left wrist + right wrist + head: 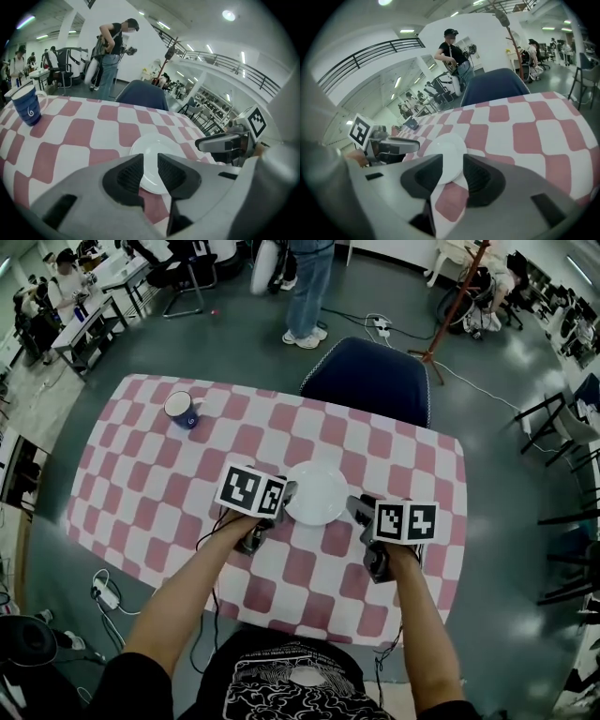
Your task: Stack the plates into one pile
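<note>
Left claw (287, 493) and right claw (357, 510) stand partly open, empty, flanking the white plate (317, 493), probably released onto the tabletop (150, 486).

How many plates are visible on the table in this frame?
1: a white plate near the middle of the checkered table, between the left gripper and the right gripper. More may lie stacked beneath it; unclear.

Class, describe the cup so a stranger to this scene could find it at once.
Start at the table with the red-and-white checked cloth. Near its far left corner stands the cup, alone. It is dark blue and upright, unlike the flat white plate.
</note>
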The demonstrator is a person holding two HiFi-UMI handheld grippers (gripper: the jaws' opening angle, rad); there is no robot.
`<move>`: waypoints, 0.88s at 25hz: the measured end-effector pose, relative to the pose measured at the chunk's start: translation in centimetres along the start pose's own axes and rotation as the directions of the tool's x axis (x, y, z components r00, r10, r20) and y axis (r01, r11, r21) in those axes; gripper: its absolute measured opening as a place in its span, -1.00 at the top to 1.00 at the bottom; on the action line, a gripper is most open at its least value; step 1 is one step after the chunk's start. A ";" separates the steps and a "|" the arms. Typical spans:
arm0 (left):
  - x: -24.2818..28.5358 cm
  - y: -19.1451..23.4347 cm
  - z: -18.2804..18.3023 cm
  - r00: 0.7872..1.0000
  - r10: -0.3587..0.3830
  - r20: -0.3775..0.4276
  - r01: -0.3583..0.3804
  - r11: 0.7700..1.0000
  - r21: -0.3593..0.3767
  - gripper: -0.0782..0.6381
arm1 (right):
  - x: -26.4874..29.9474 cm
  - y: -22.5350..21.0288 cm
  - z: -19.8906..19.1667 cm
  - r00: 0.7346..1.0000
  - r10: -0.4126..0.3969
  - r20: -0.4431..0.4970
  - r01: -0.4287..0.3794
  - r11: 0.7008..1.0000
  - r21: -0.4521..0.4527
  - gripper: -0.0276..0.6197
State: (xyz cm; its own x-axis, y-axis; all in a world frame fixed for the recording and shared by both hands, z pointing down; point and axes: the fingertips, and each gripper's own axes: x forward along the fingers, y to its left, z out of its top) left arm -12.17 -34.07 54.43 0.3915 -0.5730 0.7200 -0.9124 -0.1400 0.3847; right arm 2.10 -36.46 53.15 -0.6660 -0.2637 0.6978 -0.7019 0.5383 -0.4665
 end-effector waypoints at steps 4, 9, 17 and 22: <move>-1.8 -2.1 0.9 0.997 0.019 0.074 -0.022 0.999 0.039 0.50 | -2.4 0.6 0.5 0.999 0.010 0.054 -0.007 0.999 -0.043 0.50; -4.4 -5.0 2.1 0.984 0.039 0.173 -0.055 0.994 0.093 0.50 | -5.8 1.7 1.0 0.992 0.009 0.123 0.004 0.995 -0.104 0.56; -8.4 -10.8 2.6 0.953 0.054 0.299 -0.118 0.973 0.199 0.50 | -12.0 3.3 1.1 0.965 -0.003 0.262 0.058 0.977 -0.205 0.69; -10.5 -13.7 2.1 0.934 0.057 0.354 -0.144 0.964 0.223 0.54 | -15.7 4.1 0.8 0.941 -0.001 0.337 0.079 0.973 -0.218 0.76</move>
State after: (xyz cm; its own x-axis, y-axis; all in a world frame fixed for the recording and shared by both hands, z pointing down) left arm -4.00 -27.83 40.42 0.2712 -0.8285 0.4900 -0.9625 -0.2332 0.1384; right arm 9.49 -30.73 39.82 -0.7114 -0.5189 0.4739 -0.6805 0.6772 -0.2799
